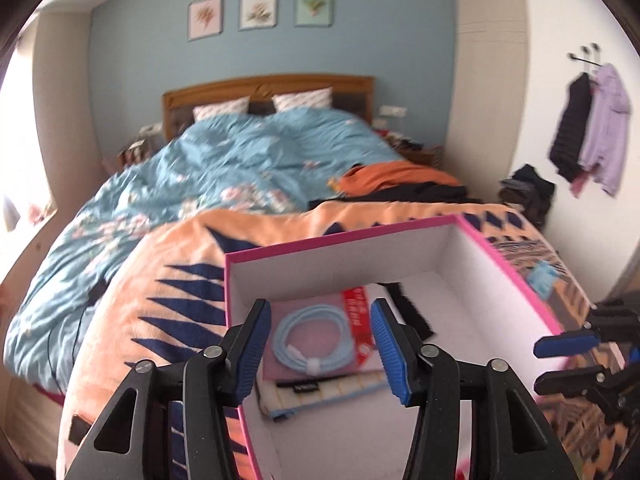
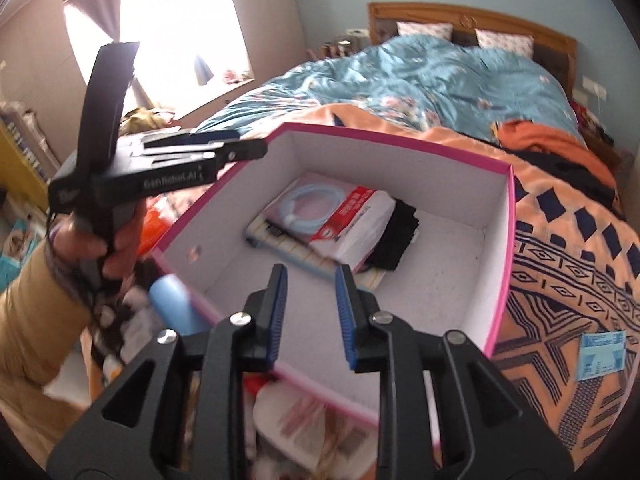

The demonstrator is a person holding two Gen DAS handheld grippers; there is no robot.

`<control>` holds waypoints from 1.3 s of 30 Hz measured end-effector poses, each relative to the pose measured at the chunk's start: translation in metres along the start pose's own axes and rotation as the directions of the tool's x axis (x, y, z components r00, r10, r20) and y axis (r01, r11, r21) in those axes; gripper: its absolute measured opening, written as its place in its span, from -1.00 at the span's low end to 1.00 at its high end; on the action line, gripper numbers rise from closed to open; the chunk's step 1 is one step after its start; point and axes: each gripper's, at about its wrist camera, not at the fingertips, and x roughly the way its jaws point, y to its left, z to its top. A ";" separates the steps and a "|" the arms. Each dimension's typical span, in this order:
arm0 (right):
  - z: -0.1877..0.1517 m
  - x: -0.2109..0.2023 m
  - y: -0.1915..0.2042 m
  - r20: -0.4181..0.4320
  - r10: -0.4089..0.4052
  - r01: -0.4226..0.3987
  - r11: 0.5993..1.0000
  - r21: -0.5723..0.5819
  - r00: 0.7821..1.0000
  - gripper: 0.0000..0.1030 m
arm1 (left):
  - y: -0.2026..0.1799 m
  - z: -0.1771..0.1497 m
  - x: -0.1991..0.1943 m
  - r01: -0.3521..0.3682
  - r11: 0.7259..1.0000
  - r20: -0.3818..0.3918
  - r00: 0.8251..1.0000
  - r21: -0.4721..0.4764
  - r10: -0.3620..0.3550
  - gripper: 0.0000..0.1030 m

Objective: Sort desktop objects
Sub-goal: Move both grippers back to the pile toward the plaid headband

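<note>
The pink-rimmed white cardboard box on the patterned orange blanket already holds a coiled pale-blue cable, so with the left gripper and right gripper both spread empty above it, the next move is probably fetching another loose item.

the box looks like matt cardboard, pink outside, its white inside faintly rough. the coiled cable in it has a smooth pale-blue plastic skin. the blanket beneath is soft fleecy cloth. the left gripper and right gripper are matt black plastic with ribbed blue pads and shiny metal pins. the far headboard is varnished wood.
</note>
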 end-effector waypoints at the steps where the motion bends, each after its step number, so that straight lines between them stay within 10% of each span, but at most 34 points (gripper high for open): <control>1: -0.009 -0.010 0.007 0.006 0.000 0.000 1.000 -0.028 1.000 -0.42 | -0.004 -0.006 -0.011 0.027 1.000 0.009 1.000 0.016 -0.027 0.11; 12: -0.120 -0.045 0.024 -0.104 -0.023 0.021 1.000 -0.014 0.994 -0.31 | -0.065 -0.104 -0.066 0.233 0.958 -0.169 0.964 0.165 -0.205 0.13; 19: -0.163 -0.052 0.014 -0.129 0.066 -0.051 0.992 0.114 0.989 -0.12 | -0.069 -0.140 -0.069 0.314 0.944 -0.250 0.926 0.098 -0.282 0.13; 32: -0.170 -0.038 0.018 -0.057 0.262 -0.247 0.949 0.196 0.963 0.10 | -0.063 -0.159 -0.066 0.446 0.893 -0.267 0.855 -0.059 -0.445 0.13; 39: -0.157 -0.055 0.014 0.101 0.356 -0.370 0.900 0.233 0.929 0.10 | -0.060 -0.144 -0.069 0.479 0.872 -0.189 0.851 -0.102 -0.489 0.14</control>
